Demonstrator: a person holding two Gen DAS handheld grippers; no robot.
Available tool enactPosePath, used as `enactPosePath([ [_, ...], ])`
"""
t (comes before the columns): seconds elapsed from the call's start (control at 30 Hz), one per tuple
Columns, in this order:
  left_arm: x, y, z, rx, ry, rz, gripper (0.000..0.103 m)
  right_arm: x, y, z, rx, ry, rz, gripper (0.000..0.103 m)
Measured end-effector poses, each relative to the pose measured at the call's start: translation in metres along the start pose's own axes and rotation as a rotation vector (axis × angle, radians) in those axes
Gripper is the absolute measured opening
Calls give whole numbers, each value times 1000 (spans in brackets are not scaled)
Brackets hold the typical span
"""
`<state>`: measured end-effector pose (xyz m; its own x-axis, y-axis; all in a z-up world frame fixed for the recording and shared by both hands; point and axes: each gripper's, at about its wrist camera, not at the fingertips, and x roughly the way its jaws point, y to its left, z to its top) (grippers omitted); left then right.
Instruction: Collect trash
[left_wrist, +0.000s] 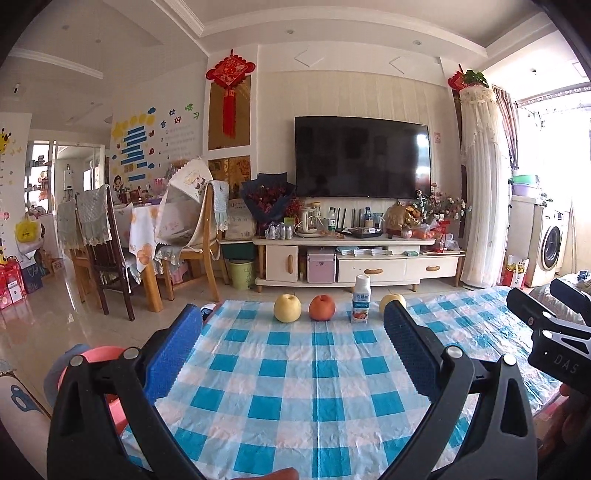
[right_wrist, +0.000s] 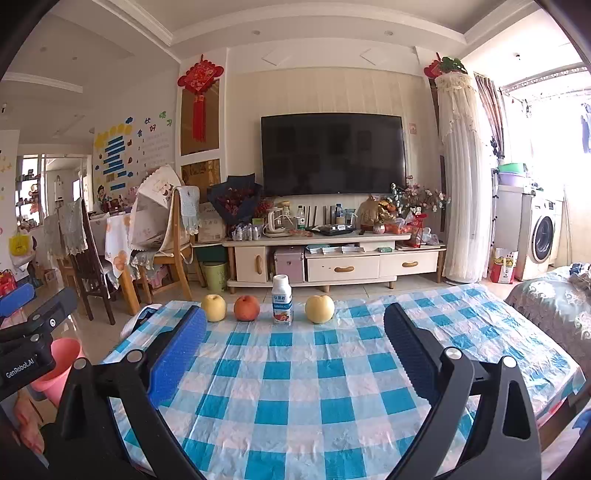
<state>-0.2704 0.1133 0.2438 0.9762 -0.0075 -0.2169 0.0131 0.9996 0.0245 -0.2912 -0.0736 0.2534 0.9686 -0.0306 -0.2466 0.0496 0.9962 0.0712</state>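
- A small white drink bottle (right_wrist: 282, 301), capped and upright, is seen at the far edge of the checked tablecloth (right_wrist: 295, 387), upper centre of frame, between an orange-red fruit (right_wrist: 246, 307) and a yellow apple (right_wrist: 319, 309); another yellow apple (right_wrist: 213, 307) lies further left.
- The bottle is judged light, thin-walled and easily tipped; a hold across its labelled mid-body is suggested.
- Whether it is empty cannot be told.
- The left gripper (left_wrist: 291, 325) and right gripper (right_wrist: 295, 325) are held spread wide, nothing between them.
- A pink bin (right_wrist: 61, 363), lower left, is largely hidden.
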Motion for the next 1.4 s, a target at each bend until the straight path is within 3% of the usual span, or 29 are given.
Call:
enactPosePath([
  [0.8, -10, -9, 0, 26, 1, 1, 99, -27, -1, 11, -22, -49, -12, 96],
  [1.17, 33, -10, -23, 22, 90, -5, 99, 18, 7, -11, -36, 37, 14, 96],
  [1.4, 79, -18, -50, 31, 175, -23, 99, 77, 5, -29, -21, 143, 28, 96],
])
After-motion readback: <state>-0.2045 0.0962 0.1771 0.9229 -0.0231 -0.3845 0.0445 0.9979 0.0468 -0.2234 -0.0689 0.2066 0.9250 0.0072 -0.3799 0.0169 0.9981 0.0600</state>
